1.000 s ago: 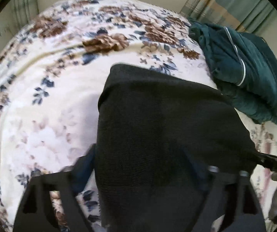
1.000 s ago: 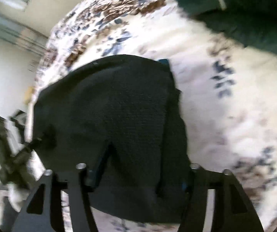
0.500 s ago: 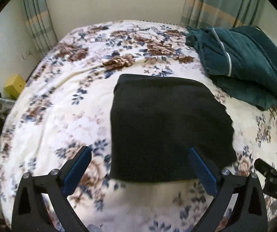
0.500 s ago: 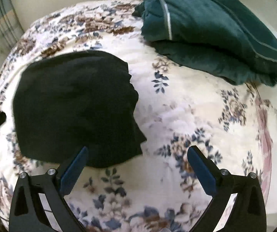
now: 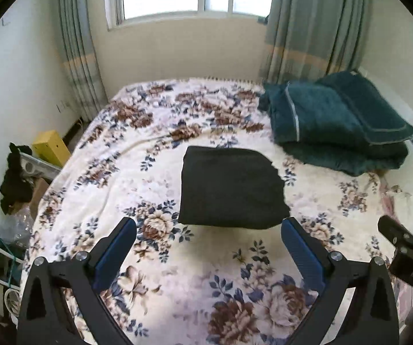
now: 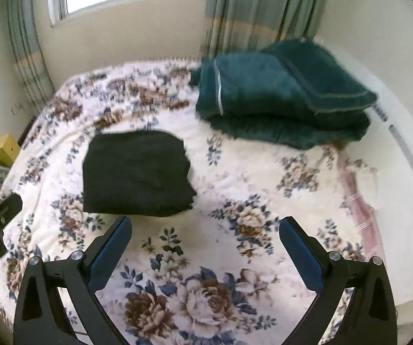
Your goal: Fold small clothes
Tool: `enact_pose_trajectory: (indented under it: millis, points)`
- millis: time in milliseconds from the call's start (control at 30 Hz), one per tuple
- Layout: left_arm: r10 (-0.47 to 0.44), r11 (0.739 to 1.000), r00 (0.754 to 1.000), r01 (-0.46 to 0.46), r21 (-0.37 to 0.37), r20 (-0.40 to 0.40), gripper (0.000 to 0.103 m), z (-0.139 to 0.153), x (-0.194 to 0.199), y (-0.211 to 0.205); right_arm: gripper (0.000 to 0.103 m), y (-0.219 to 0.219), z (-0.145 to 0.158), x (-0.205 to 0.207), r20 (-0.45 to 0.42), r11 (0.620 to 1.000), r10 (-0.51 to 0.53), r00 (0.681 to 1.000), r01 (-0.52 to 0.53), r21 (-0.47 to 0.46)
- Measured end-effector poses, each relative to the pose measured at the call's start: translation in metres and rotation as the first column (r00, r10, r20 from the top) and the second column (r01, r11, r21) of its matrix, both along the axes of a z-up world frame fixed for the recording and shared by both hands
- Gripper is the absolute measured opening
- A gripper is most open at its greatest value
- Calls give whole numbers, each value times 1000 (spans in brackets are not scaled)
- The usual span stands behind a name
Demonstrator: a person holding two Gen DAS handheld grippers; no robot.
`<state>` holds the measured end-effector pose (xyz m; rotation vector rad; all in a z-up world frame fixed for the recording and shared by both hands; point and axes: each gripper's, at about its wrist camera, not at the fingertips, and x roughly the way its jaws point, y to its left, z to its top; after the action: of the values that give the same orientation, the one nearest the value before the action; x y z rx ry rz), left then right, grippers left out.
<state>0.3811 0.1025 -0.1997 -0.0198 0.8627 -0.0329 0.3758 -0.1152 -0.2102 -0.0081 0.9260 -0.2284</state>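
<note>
A black garment (image 5: 229, 187) lies folded into a flat rectangle in the middle of the floral bedspread (image 5: 125, 178). It also shows in the right wrist view (image 6: 137, 172), left of centre. My left gripper (image 5: 207, 227) is open and empty, held back above the bed in front of the garment's near edge. My right gripper (image 6: 205, 225) is open and empty too, held back to the right of the garment. Neither gripper touches the cloth.
Dark green folded blankets (image 5: 338, 123) are stacked at the bed's far right, also in the right wrist view (image 6: 281, 97). A yellow box (image 5: 51, 146) and clutter stand on the floor left of the bed. Window and curtains behind.
Both grippers were close over the black garment a second ago, then pulled back and up. The garment now lies folded on the bed, free of both.
</note>
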Motion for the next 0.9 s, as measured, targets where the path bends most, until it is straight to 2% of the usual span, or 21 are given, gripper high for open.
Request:
enact_pose_trajectory:
  millis: [100, 233, 500, 700, 900]
  points:
    - [1, 1000, 999, 0, -3, 36, 103, 33, -38, -2, 103, 3, 47, -46, 51, 1000, 12, 999, -13, 9]
    - [-2, 1000, 996, 3, -5, 91, 103, 69, -79, -2, 103, 8, 93, -99, 110, 999, 41, 993, -41, -4]
    - [6, 1000, 987, -3, -18, 163, 103, 119, -133, -4, 103, 9, 160, -178, 214, 997, 70, 974, -72, -1]
    - [4, 1000, 974, -6, 7, 227, 103, 140, -162, -11, 103, 9, 197, -214, 293, 997, 81, 953, -76, -28]
    - [-2, 1000, 970, 0, 9, 245, 103, 146, -174, -13, 103, 6, 215, -233, 317, 997, 81, 945, -78, -21]
